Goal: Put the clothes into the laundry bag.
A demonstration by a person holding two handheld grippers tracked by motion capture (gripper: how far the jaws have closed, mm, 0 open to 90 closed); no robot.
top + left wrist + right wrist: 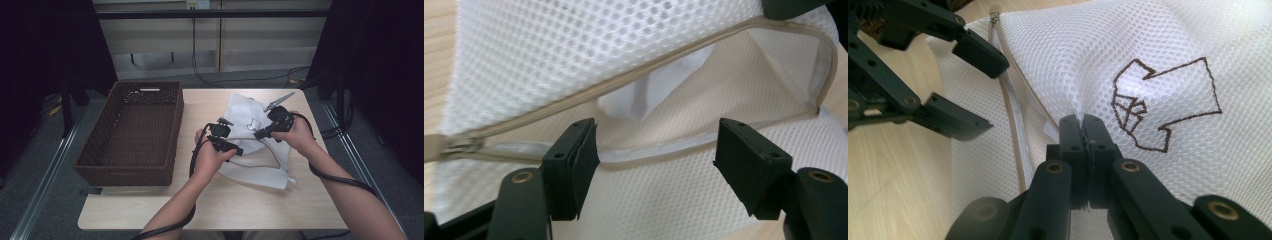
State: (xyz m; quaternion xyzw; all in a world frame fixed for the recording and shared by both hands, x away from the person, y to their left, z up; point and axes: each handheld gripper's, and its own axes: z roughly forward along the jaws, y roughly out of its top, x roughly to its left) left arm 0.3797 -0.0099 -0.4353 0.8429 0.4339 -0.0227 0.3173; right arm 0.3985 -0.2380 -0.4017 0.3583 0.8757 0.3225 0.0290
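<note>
One white mesh laundry bag (250, 145) lies on the wooden table (150, 205), right of one empty wicker basket (131, 132); two grippers work it. The right gripper (1082, 122) is clamped on a pinch of mesh beside the bag's embroidered shirt motif (1168, 105); the left gripper (656, 150) stands wide apart, holding nothing, before the unzipped mouth. The left gripper view alone shows the beige zipper (624, 80) gaping over the interior.

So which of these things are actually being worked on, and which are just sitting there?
In use:
- white mesh laundry bag with beige zipper, unzipped
- right gripper, pinching the bag's upper layer
- left gripper, open at the bag's mouth

Lying about:
- dark brown woven wicker basket, untouched
- light wooden table
</note>
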